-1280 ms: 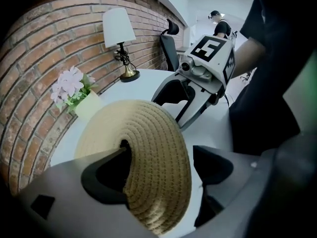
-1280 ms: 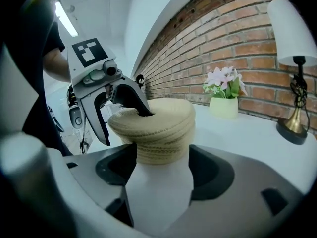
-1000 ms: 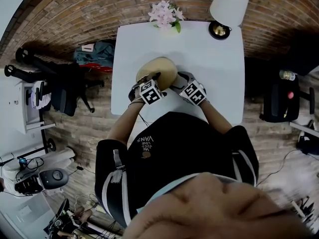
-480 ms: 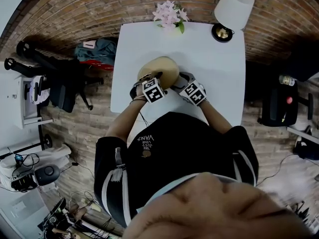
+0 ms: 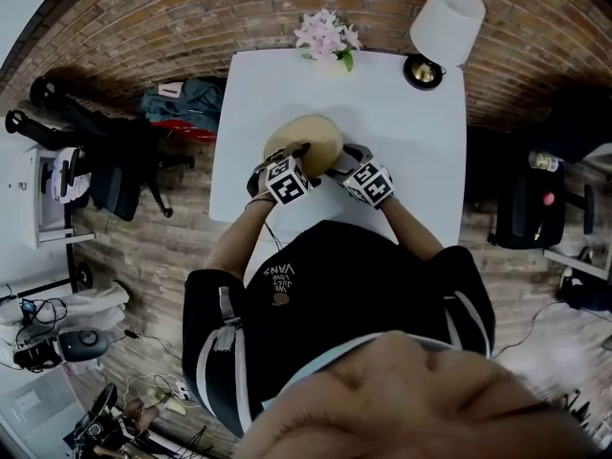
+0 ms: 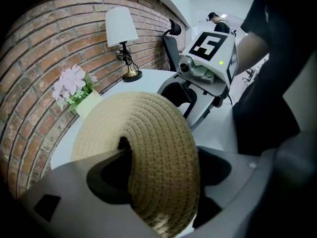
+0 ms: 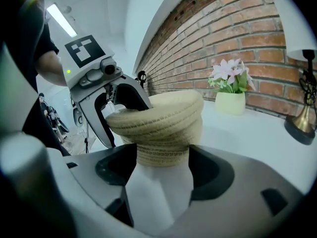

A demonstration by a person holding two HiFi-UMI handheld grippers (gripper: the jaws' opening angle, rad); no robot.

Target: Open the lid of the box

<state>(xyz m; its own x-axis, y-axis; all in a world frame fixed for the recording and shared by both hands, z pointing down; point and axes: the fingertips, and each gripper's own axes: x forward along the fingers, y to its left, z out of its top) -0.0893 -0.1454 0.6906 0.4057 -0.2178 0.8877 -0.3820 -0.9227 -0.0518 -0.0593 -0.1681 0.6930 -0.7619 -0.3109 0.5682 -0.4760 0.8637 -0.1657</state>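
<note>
A round woven straw box stands on the white table (image 5: 421,132). Its domed lid (image 5: 304,140) is tilted, raised on the side towards my left gripper (image 5: 287,153). In the left gripper view the lid's rim (image 6: 148,148) sits between the jaws of my left gripper (image 6: 158,167), one jaw under it and one over it; the jaws are closing on it. My right gripper (image 5: 339,161) is shut on the box's lower body (image 7: 166,143), which fills the gap between the jaws of that gripper (image 7: 163,167). The tilted lid (image 7: 158,113) rests above.
A pot of pink flowers (image 5: 325,36) and a lamp with a white shade (image 5: 442,17) stand at the table's far edge. A black office chair (image 5: 115,170) is on the floor to the left, another (image 5: 535,199) to the right.
Both grippers stay at the box. The view has drifted slightly; the lid's tilt looks about the same.
</note>
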